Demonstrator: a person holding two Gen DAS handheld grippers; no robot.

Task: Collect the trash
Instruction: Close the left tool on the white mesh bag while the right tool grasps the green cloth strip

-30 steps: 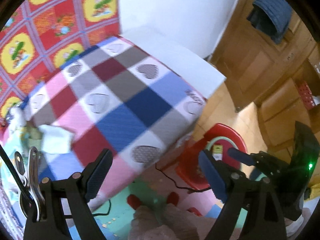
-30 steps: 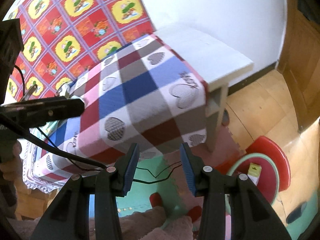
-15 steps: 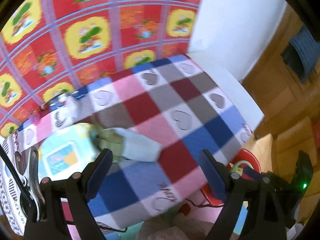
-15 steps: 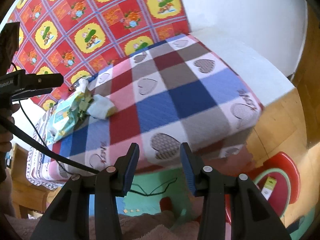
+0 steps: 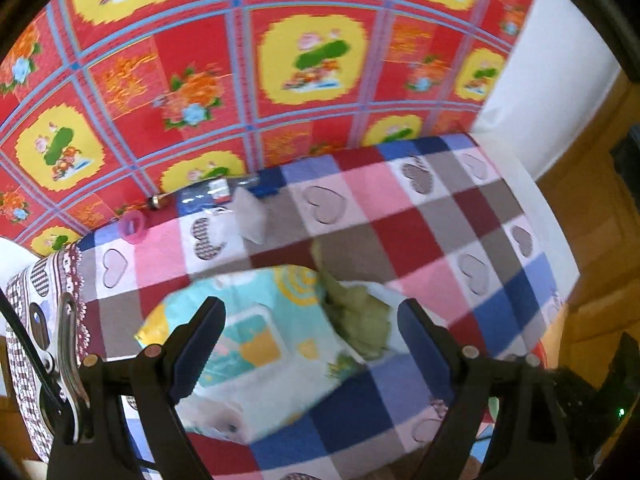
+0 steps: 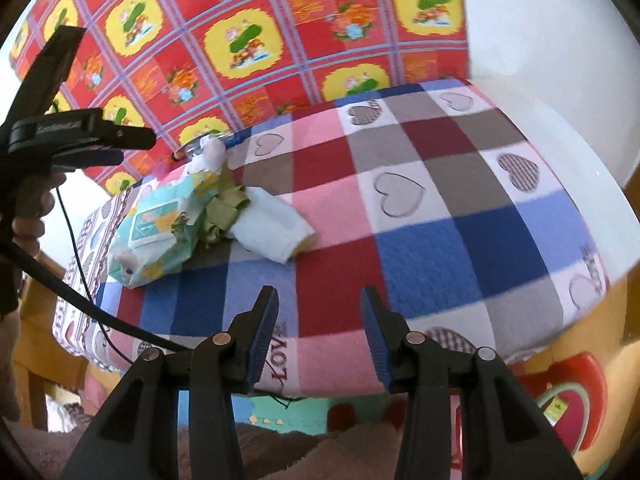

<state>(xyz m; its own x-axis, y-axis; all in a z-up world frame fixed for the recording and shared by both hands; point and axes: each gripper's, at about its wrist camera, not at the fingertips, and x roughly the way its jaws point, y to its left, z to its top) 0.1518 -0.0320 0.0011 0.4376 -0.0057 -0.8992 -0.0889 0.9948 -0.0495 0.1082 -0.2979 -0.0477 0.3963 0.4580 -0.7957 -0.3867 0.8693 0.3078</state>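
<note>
The left hand-held gripper (image 5: 310, 324) has its jaws spread wide and holds nothing. It hangs above a pale blue wet-wipe packet (image 5: 256, 344), which shows between and just beyond its two fingers. A crumpled green wrapper (image 5: 360, 320) lies against the packet's right end, and the corner of a white tissue (image 5: 386, 294) peeks out beyond it. In the right wrist view this gripper enters from the left edge, gripped by a person's hand (image 6: 30, 208).

The right hand-held gripper (image 6: 318, 336) is parted to a middling gap and is also empty. It sits at the near edge of the tabletop (image 6: 420, 208), well apart from the trash. From here the wet-wipe packet (image 6: 160, 228) lies on the far left part of the checked cloth, the green wrapper (image 6: 222, 216) touches its right side, and the white tissue (image 6: 272, 230) lies just beside the wrapper, reaching toward the middle.

Further back, near the wall, a second crumpled tissue (image 5: 250, 218) rests beside a dark blue wrapper (image 5: 208, 196), and a small pink ring-like object (image 5: 134, 226) sits to their left. A red and yellow patterned sheet (image 5: 248, 64) covers the wall behind the tabletop. Low on the right, beside the tabletop, a red bin (image 6: 576, 396) stands on the floor with a small item inside.
</note>
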